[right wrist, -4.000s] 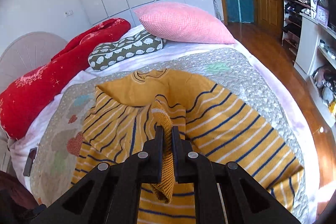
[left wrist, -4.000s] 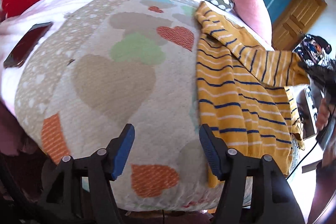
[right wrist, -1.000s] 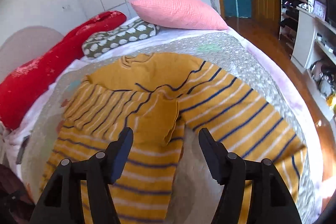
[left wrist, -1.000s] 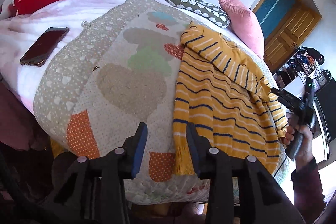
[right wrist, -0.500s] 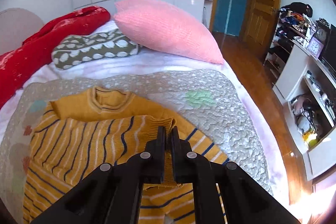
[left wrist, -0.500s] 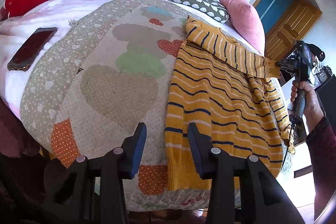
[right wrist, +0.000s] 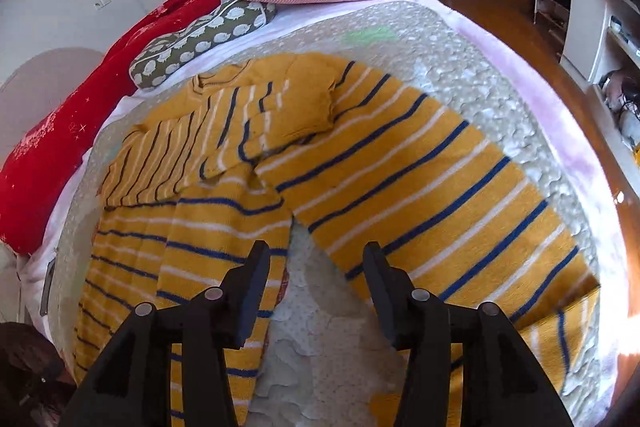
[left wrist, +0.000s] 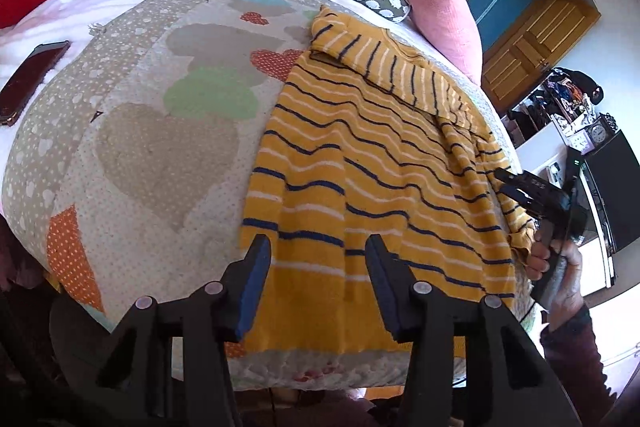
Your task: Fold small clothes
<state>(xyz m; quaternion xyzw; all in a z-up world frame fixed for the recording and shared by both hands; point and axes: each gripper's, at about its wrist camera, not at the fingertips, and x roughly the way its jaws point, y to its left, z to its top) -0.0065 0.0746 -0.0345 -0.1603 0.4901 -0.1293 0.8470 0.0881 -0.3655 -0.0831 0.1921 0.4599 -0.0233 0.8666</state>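
The yellow striped sweater (left wrist: 360, 187) lies flat on the heart quilt (left wrist: 160, 147) on the bed, one sleeve folded across its chest, while the left gripper (left wrist: 316, 283) and the right gripper (right wrist: 316, 287) both hang above it with fingers apart, holding nothing.

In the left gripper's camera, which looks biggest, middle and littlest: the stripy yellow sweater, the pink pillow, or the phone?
1. Stripy yellow sweater, clearly biggest.
2. Pink pillow.
3. Phone, littlest, though it is partly cut off at the picture's edge.

The pillow lies farther from the camera, so it may really be bigger than it looks.
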